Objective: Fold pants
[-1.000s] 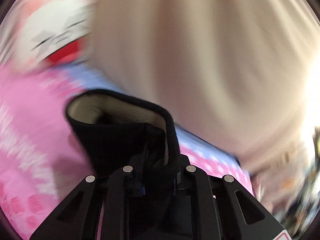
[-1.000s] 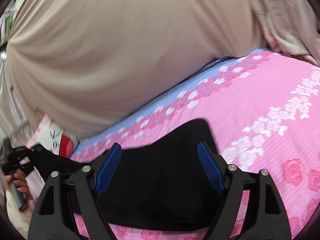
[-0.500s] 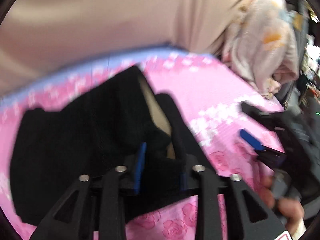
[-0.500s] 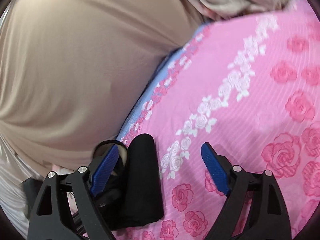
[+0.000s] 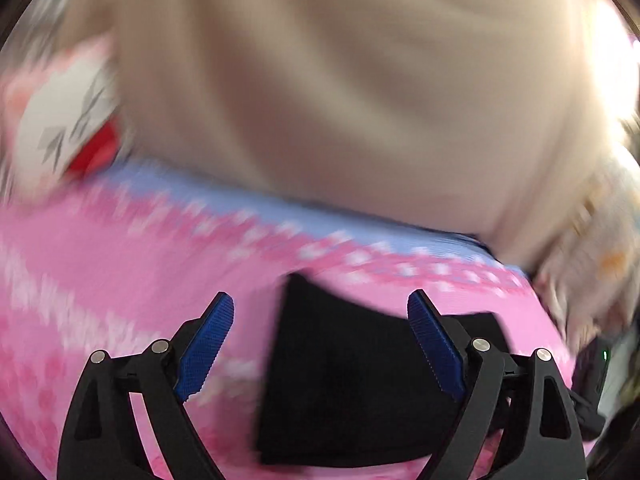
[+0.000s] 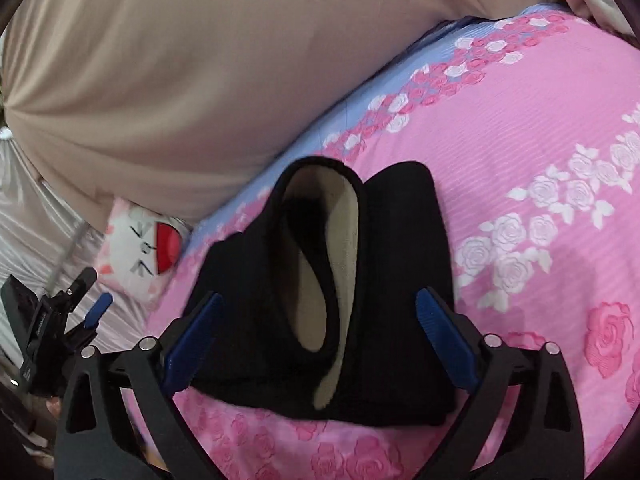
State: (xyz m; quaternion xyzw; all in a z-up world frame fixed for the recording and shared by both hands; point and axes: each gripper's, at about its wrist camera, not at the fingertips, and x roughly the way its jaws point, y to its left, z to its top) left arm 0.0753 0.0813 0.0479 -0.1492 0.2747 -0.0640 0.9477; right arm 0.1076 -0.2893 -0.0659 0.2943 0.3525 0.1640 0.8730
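A: Where are the pants [image 6: 384, 280]?
B: Folded on the pink bedsheet [image 6: 520, 128] (beige lining showing).
A: Both grippers?
B: The left hand-held gripper [image 5: 320, 344] and right hand-held gripper [image 6: 320, 344] have just been opening; both released.

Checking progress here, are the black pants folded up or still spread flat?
Folded: the black pants lie as a compact bundle on the pink bedsheet, their beige lining showing in a loop.

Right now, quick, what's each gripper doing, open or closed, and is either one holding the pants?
Left gripper: open, fingers just spread wide, holding nothing; black pants lie below.
Right gripper: open, fingers just widened, not pressing the folded pants between them.
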